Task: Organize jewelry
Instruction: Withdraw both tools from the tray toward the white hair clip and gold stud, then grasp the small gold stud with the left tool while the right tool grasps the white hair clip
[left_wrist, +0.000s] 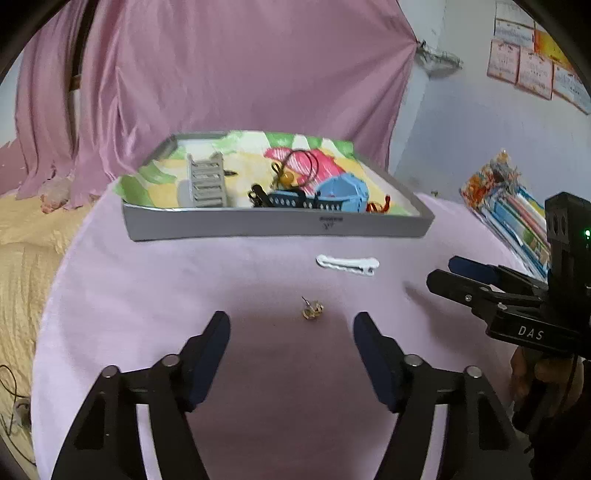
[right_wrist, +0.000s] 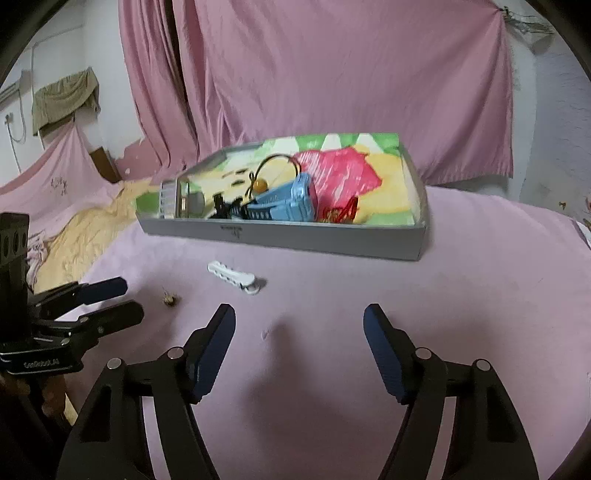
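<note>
Left gripper (left_wrist: 291, 321): your jaws are spread wide and hold nothing; the small gold earring (left_wrist: 312, 309) lies on the pink cloth (left_wrist: 184, 280) just ahead of them, a little toward your right finger.
Right gripper (right_wrist: 299, 314): also spread and empty; the white hair clip (right_wrist: 234, 276) lies ahead and to its left, apart from both fingers.
Tray (left_wrist: 277, 224): straight ahead of both grippers, beyond the clip, already holding a blue basket (left_wrist: 341, 194), a grey rack (left_wrist: 207, 181), a wire bangle and a black clip.
Step in hand, as I judge it: picking up the earring with your left gripper.
How to do it well: centre the stud between your fingertips, come down until the pads meet the cloth, then close slowly; the piece is tiny and its post sticks up, so it may flip or slip out. Avoid pinching the cloth with it.
Hard to make out: the earring's shape is blurred in both views; the small red-orange item in the tray's near corner cannot be identified; the tray contents overlap.
</note>
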